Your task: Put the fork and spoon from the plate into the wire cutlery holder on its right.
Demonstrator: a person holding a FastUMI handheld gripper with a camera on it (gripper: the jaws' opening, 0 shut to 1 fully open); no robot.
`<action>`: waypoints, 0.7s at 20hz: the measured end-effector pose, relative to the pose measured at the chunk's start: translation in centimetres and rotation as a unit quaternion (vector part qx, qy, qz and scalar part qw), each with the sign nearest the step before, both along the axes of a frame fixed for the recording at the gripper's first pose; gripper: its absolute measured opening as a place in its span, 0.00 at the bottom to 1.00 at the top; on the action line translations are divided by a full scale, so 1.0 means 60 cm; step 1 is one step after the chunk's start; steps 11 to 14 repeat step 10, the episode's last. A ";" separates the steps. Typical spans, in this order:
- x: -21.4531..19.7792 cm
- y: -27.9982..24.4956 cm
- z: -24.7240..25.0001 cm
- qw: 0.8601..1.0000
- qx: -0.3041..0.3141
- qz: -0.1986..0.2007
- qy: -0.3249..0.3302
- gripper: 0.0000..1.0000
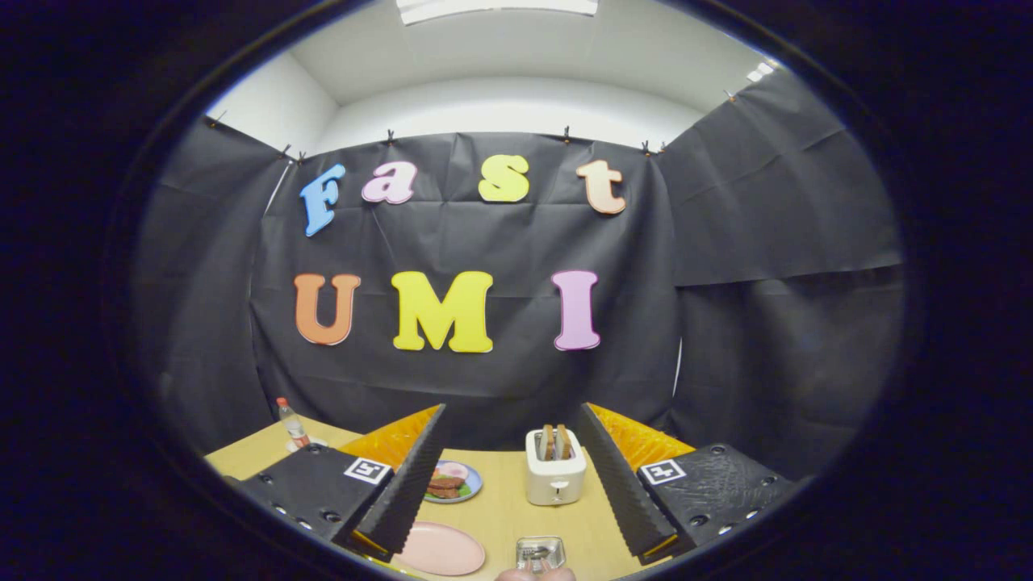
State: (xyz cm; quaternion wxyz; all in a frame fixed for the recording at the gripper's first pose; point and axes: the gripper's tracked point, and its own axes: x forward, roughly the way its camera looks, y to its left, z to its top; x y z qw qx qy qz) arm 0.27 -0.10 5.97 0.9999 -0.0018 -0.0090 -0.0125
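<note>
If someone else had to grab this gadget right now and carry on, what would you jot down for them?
Gripper: fingers wide open, holding nothing, raised above the wooden table.
Pink plate: on the table just ahead of the left finger; I can't make out the fork or spoon on it from here.
Wire cutlery holder: right of the plate, between the fingers, low and near.
Beyond them: a white toaster, a small plate of food, a bottle far left.
Done: nothing that can be seen. Left: move fork and spoon into the holder.
</note>
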 end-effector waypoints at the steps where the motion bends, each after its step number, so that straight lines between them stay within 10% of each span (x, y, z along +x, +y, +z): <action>1: 0.003 -0.002 0.001 1.000 0.000 -0.001 -0.001 0.96; 14: 0.013 0.005 -0.011 1.000 -0.006 0.011 -0.006 0.96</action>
